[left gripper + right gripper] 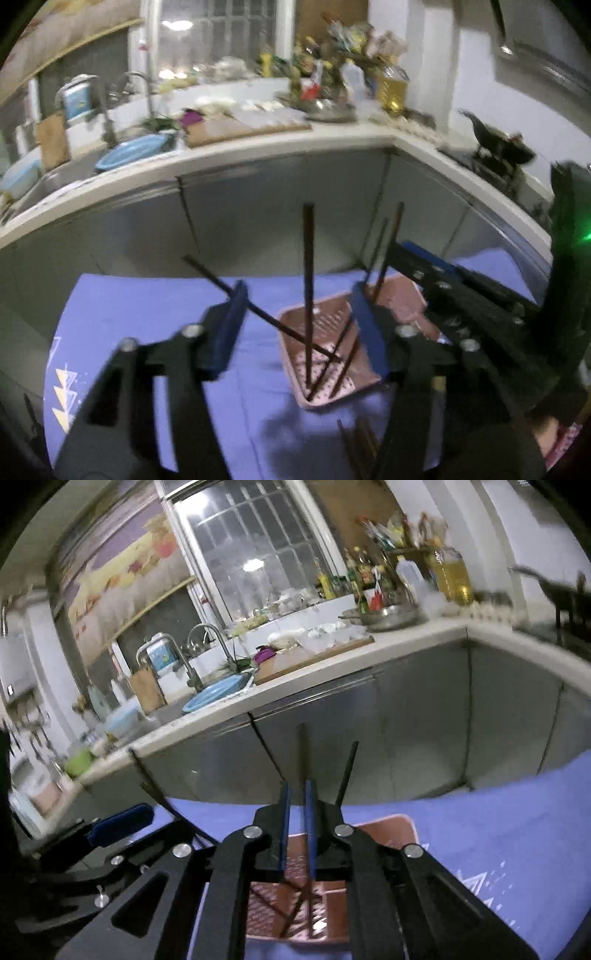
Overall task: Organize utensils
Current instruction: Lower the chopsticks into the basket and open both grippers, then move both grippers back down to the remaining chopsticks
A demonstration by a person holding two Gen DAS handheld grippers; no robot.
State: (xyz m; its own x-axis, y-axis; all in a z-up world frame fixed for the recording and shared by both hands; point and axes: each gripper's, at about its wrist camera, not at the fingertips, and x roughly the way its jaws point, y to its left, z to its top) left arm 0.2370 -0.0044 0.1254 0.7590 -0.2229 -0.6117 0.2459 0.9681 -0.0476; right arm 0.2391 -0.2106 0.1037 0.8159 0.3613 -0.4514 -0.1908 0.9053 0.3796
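Observation:
A pink perforated tray [364,378] lies on the blue cloth [147,306] and holds several dark chopsticks [308,295] that lean up out of it. My left gripper [299,326] is open above the tray's left side, and one slanted chopstick [218,282] crosses its left finger [229,325]. More chopsticks [360,443] lie on the cloth near the tray's front. In the right wrist view my right gripper [297,827] is nearly shut on one upright chopstick [303,753] over the tray [391,829]. The left gripper's blue pad [122,821] shows at left.
A kitchen counter [258,147] with steel cabinet fronts [277,206] stands behind the cloth. It carries a sink with a blue basin [129,151], a cutting board [236,129], bottles [391,88] and a dark wok [498,144] at right.

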